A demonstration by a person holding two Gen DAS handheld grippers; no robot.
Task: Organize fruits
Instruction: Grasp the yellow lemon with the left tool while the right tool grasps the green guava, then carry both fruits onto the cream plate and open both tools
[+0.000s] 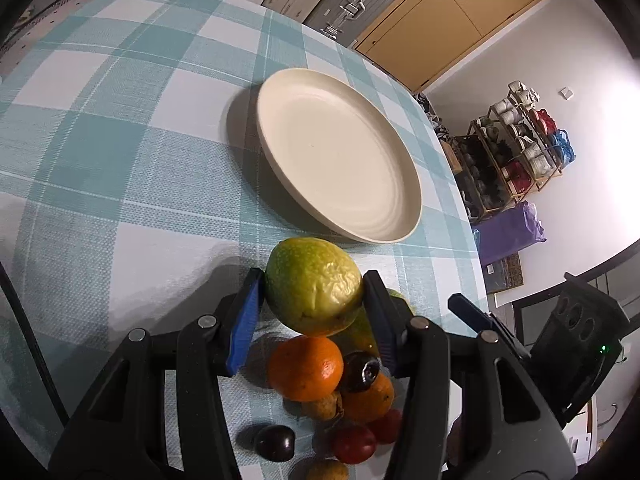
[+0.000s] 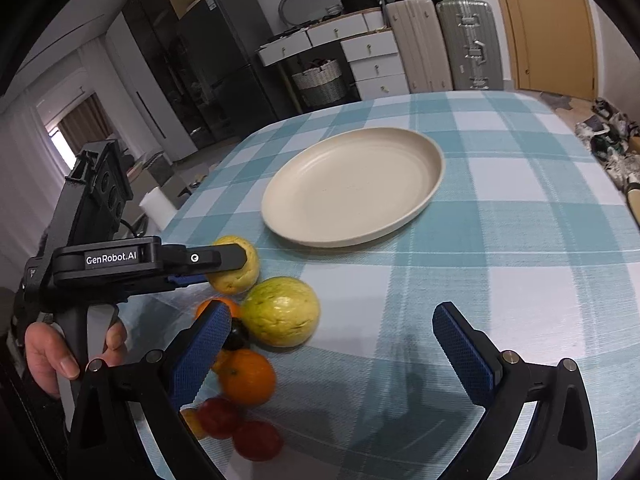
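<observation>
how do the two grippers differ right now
The left gripper is closed on a yellow-green fruit; the right gripper stands wide open with nothing between its fingers. The left sits at the fruit pile; the right hovers over bare tablecloth beside it. Both have blue pads and black frames.

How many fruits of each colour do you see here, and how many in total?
Yellow-green fruits: 2
Oranges: 2
Red fruits: 2
Dark fruits: 2
Small yellow fruits: 2
Total: 10
</observation>
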